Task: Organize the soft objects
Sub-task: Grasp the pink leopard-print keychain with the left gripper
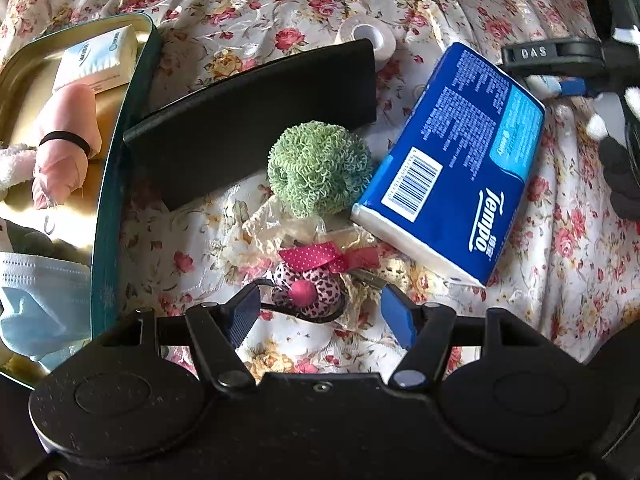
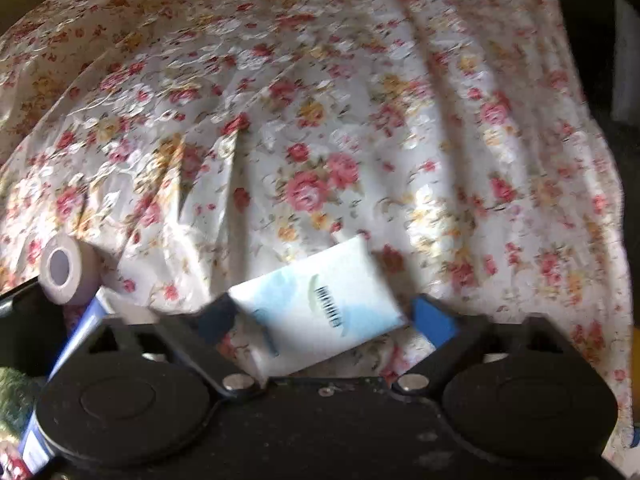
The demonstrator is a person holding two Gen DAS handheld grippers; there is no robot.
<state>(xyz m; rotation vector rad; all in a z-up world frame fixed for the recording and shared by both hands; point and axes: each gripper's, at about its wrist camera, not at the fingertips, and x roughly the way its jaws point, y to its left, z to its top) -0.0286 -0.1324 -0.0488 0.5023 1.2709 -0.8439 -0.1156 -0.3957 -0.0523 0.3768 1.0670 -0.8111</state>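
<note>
My left gripper (image 1: 320, 312) is open, its blue pads on either side of a pink leopard-print pincushion (image 1: 308, 290) with a dotted ribbon, in crinkled cellophane on the floral cloth. A green curly scrubber (image 1: 318, 168) lies just beyond it, and a blue Tempo tissue pack (image 1: 452, 168) to its right. My right gripper (image 2: 326, 320) stands wide around a small white-and-blue tissue packet (image 2: 320, 308); blur hides whether the pads touch it. The right gripper also shows in the left wrist view (image 1: 560, 84).
An open tin (image 1: 116, 168) at the left holds a tissue packet (image 1: 96, 60), a pink cloth bundle (image 1: 68, 140) and a blue face mask (image 1: 36, 300). A black foam slab (image 1: 248, 120) and a white tape roll (image 1: 368, 38) lie behind the scrubber.
</note>
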